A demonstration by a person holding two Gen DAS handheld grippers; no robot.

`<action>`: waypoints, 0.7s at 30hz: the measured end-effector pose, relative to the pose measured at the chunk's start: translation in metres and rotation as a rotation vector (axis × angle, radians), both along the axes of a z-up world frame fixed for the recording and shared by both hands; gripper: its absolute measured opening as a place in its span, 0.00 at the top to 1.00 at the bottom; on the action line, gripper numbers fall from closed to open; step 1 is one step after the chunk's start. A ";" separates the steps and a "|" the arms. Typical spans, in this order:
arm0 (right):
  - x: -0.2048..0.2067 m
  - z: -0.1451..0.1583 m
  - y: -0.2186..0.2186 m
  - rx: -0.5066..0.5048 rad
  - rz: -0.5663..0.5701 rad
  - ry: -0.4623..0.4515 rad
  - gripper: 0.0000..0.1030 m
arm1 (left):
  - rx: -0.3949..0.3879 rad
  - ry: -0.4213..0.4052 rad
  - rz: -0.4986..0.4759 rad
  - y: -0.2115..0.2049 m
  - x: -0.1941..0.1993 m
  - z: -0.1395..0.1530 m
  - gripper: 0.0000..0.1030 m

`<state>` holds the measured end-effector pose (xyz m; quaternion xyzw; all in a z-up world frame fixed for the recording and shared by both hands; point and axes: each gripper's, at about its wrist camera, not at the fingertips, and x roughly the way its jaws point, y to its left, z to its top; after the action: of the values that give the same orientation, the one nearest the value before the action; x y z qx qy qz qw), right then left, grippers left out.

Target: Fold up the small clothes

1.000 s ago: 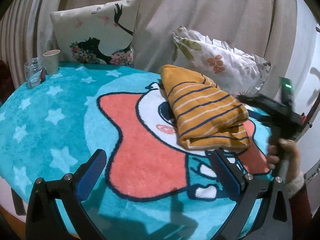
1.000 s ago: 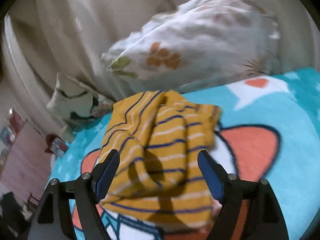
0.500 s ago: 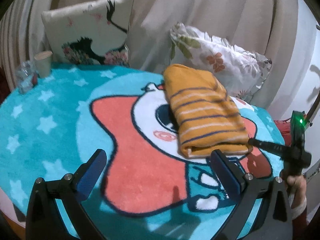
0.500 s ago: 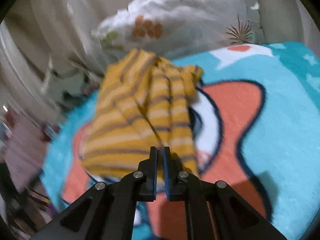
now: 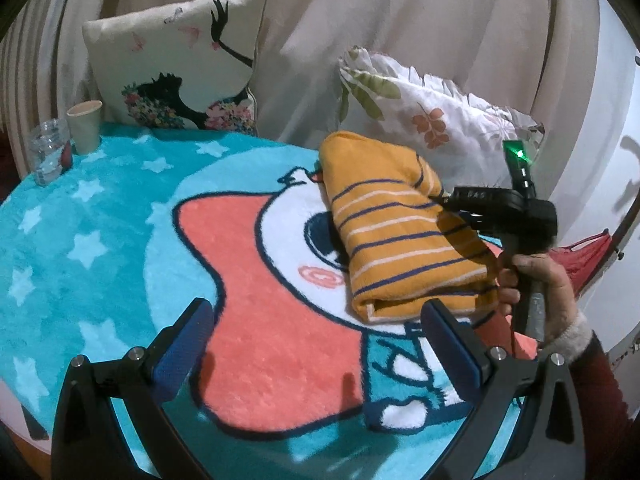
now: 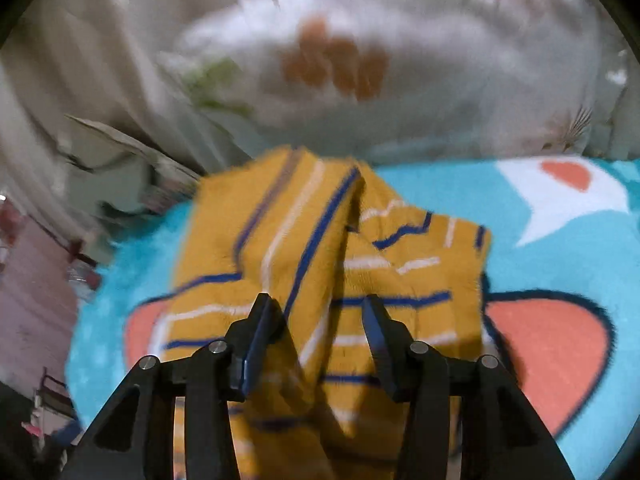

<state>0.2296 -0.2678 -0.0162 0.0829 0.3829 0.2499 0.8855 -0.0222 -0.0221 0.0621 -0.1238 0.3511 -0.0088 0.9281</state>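
A folded mustard-yellow garment with navy and white stripes [image 5: 396, 224] lies on the round turquoise cartoon rug [image 5: 120, 240], toward its right side. My left gripper [image 5: 320, 340] is open and empty, hovering over the rug just in front of the garment's near edge. My right gripper [image 6: 316, 320] sits low over the garment [image 6: 304, 248] with its jaws partly open, a raised fold of cloth between the fingers. In the left wrist view the right gripper's body [image 5: 500, 208] reaches over the garment's right edge, held by a hand.
Two cushions lean on the curtain behind the rug: a silhouette-print one [image 5: 180, 68] and a leaf-print one [image 5: 432, 120]. A paper cup [image 5: 85, 126] and a clear glass [image 5: 47, 156] stand at the rug's far left edge.
My right gripper, shut half a second ago, has opened partway and moved forward onto the garment. My left gripper stays open with only small view shifts.
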 end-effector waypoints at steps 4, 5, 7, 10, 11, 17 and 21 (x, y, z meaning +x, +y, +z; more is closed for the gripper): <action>-0.012 0.010 -0.017 0.153 0.064 -0.036 0.93 | 0.027 -0.009 0.003 0.002 0.006 0.004 0.00; -0.018 0.016 -0.025 0.162 0.051 -0.064 0.93 | 0.027 -0.004 -0.001 0.002 0.010 0.004 0.00; -0.027 0.020 -0.044 0.159 -0.007 -0.077 0.93 | 0.020 0.004 -0.016 -0.002 0.020 0.004 0.00; -0.031 0.012 -0.055 0.050 -0.102 -0.085 0.93 | 0.014 0.001 -0.058 -0.014 0.033 0.003 0.00; -0.031 0.007 -0.057 0.030 -0.113 -0.070 0.93 | 0.022 0.004 -0.070 -0.020 0.040 0.002 0.00; -0.036 0.000 -0.044 -0.090 -0.091 -0.094 0.88 | 0.030 0.061 -0.122 -0.045 0.082 -0.003 0.00; -0.059 0.023 -0.053 -0.023 -0.113 -0.209 0.87 | 0.007 0.083 -0.117 -0.052 0.109 -0.009 0.00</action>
<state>0.1706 -0.3204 0.0067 0.0675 0.2860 0.2022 0.9342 0.0870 -0.0739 0.0526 -0.1003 0.3957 -0.0565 0.9111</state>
